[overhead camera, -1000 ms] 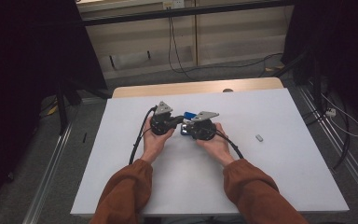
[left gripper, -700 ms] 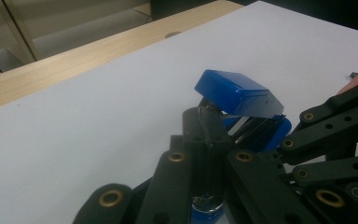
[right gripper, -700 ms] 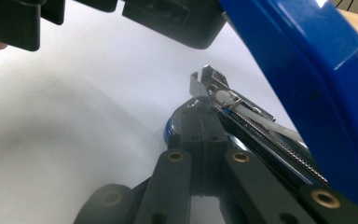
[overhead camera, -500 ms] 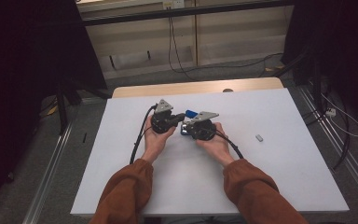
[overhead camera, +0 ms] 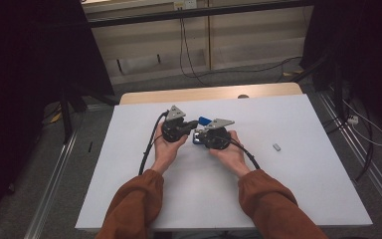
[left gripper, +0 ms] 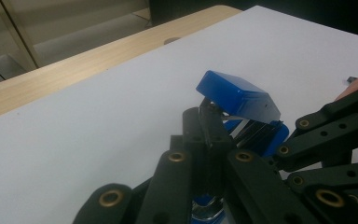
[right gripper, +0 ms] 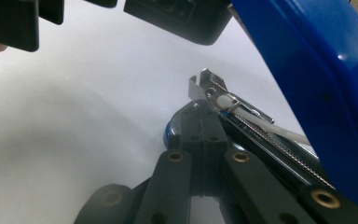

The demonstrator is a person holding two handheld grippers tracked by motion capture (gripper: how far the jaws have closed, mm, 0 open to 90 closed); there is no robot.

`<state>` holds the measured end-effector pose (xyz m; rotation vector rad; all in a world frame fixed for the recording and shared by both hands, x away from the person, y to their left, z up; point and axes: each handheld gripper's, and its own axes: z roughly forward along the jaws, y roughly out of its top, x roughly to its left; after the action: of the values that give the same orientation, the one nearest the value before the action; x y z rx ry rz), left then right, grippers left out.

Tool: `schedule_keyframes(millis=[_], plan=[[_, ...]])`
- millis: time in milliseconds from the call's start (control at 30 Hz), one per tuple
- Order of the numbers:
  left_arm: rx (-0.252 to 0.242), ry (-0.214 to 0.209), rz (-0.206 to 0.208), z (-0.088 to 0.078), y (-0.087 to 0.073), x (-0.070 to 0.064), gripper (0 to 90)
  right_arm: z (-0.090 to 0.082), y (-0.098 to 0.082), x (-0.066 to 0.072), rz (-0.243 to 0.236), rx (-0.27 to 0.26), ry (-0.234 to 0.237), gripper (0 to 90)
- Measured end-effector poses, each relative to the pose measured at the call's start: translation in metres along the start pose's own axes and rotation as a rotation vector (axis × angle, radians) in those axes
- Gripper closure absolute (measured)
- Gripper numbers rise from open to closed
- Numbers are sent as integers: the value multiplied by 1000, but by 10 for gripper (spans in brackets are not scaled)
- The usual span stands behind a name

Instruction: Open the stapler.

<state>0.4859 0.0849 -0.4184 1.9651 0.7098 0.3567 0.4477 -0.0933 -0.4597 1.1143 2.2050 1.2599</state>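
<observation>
A blue stapler point(overhead camera: 204, 120) hangs just above the white table top point(overhead camera: 303, 189), held between both grippers at the table's middle. Its blue lid point(left gripper: 235, 95) is swung up off the base. My left gripper point(overhead camera: 195, 123) is shut on the lid's underside, with its jaws point(left gripper: 204, 122) pressed together there. From the right comes my right gripper point(overhead camera: 198, 137), shut on the stapler's blue base. In the right gripper view the metal staple channel point(right gripper: 223, 100) lies bare above the closed jaws, and the lid point(right gripper: 317, 84) rises at the right.
A small grey block point(overhead camera: 277, 147) lies on the white surface to the right of the hands. A wooden strip point(overhead camera: 268, 90) runs along the table's far edge. Cables trail from both grippers toward the person. Dark stands and floor cables surround the table.
</observation>
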Motion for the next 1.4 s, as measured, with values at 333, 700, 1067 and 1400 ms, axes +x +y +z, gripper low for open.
schedule_keyframes(millis=[333, 700, 1067, 1400], plan=[[-1, 1, 0, 0, 0, 0, 900, -5, 5, 0, 15, -57, -36, 900], [7, 0, -1, 0, -1, 1, 900, -5, 5, 0, -3, -100, -109, 900], [47, -7, -17, 5, -10, 8, 894, -8, 4, -2, -1, -115, -124, 900], [65, -14, 0, 9, -12, 6, 900, -8, 4, -3, 3, -113, -122, 900]])
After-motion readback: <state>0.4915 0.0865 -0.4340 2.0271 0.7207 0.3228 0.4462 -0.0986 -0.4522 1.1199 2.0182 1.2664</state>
